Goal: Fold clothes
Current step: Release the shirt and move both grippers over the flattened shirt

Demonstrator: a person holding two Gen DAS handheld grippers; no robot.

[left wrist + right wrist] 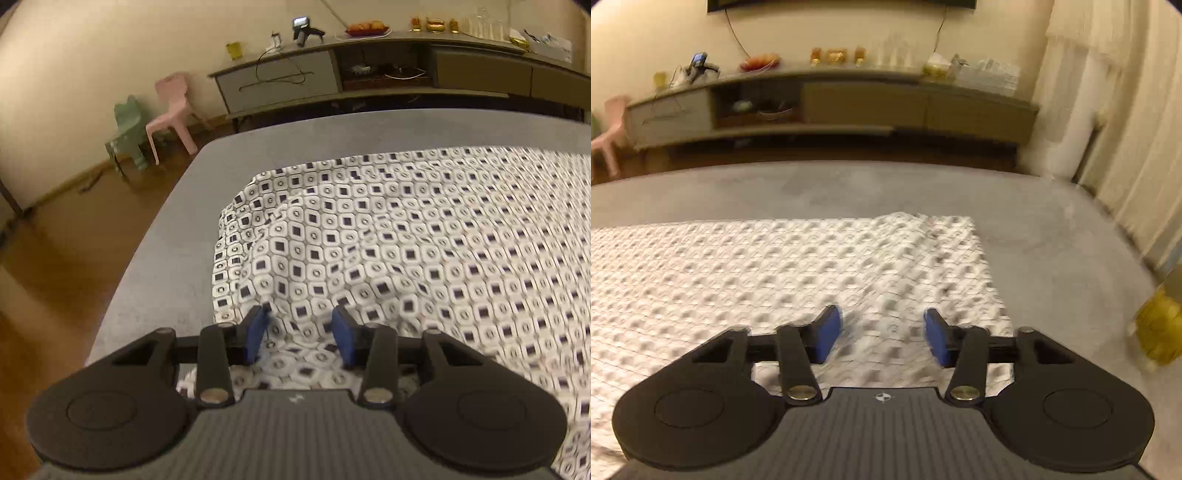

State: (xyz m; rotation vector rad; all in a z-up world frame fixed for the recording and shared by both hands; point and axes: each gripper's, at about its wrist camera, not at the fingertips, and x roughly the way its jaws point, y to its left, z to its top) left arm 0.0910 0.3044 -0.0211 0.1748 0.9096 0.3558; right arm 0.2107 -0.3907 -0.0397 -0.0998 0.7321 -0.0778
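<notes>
Hovering parted and empty-jawed, left gripper and right gripper straddled the patterned garment's near edge on the bed.

1. Both views are lit dimly by warm, yellowish indoor light; no source is seen.
2. The left wrist view is mostly sharp, with slight smear at the right of the patterned cloth.
3. The right wrist view is heavily motion-blurred throughout.
4. Straight lines are bowed by fisheye distortion, and the corners are vignetted dark.
</notes>
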